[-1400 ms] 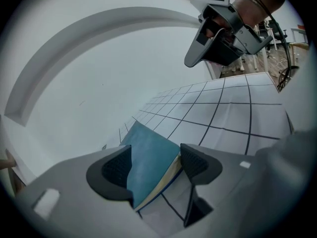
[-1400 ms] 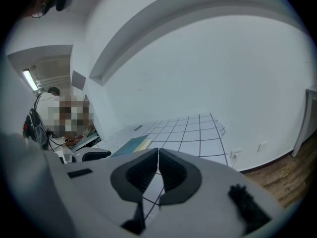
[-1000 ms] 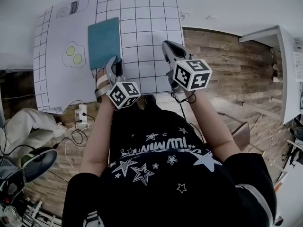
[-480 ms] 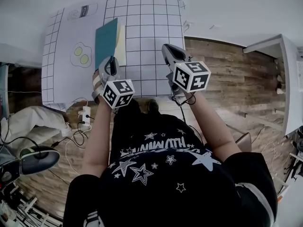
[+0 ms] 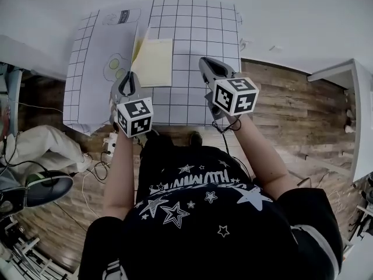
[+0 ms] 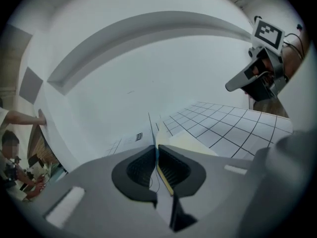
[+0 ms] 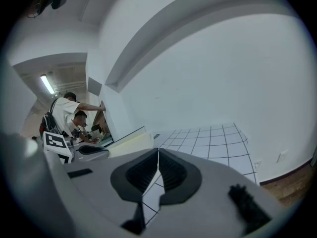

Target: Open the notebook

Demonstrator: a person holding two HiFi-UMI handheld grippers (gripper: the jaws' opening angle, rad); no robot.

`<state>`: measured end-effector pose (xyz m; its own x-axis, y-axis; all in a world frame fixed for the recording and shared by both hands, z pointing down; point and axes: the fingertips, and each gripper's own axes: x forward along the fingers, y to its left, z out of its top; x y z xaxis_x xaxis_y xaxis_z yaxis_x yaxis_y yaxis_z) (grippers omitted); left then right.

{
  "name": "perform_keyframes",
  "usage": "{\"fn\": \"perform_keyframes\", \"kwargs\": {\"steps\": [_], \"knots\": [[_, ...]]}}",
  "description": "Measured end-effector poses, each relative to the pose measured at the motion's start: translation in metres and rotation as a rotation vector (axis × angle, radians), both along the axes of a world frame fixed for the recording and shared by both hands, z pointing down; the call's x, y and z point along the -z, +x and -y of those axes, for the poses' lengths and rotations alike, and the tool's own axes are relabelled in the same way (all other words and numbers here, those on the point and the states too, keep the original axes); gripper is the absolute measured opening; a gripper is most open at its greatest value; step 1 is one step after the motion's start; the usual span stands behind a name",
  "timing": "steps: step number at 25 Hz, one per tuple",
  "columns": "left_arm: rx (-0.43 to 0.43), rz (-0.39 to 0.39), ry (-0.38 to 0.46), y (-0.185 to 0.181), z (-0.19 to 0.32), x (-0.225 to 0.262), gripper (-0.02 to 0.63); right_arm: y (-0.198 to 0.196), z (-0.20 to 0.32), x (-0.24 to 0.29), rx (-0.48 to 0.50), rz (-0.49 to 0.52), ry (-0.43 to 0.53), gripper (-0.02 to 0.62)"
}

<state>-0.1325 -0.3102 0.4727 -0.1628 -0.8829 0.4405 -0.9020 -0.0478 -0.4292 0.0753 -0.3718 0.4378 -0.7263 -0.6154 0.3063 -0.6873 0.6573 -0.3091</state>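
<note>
Above the grid mat (image 5: 192,34), left gripper (image 5: 126,84) pinches the notebook (image 5: 154,63) by its raised cover edge; right gripper (image 5: 210,70), closed and empty, hovers over bare squares.

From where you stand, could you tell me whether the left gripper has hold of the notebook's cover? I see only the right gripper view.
Observer: Yes. The left gripper is shut on the cover, whose thin edge runs between its jaws.
Operator: Thank you. What lies on the far side of that cover?
Observer: In the head view, a fried-egg drawing on the mat, just left of the raised cover.
</note>
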Motion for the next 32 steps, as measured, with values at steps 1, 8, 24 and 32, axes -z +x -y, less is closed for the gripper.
{"fn": "perform_keyframes", "kwargs": {"steps": [1, 8, 24, 32], "knots": [[0.009, -0.013, 0.003, -0.008, 0.000, 0.002, 0.031, -0.008, -0.001, 0.001, 0.008, -0.002, 0.002, 0.017], [0.046, -0.105, -0.004, -0.067, -0.008, -0.005, 0.038, -0.056, -0.006, 0.001, 0.016, -0.028, 0.005, 0.017], [-0.035, -0.529, -0.246, -0.148, -0.019, -0.088, 0.103, -0.159, -0.010, -0.008, -0.082, -0.093, -0.020, 0.017], [-0.132, -0.394, -0.292, -0.164, -0.024, -0.111, 0.152, -0.186, -0.008, -0.014, -0.155, -0.103, -0.031, 0.017]]}}
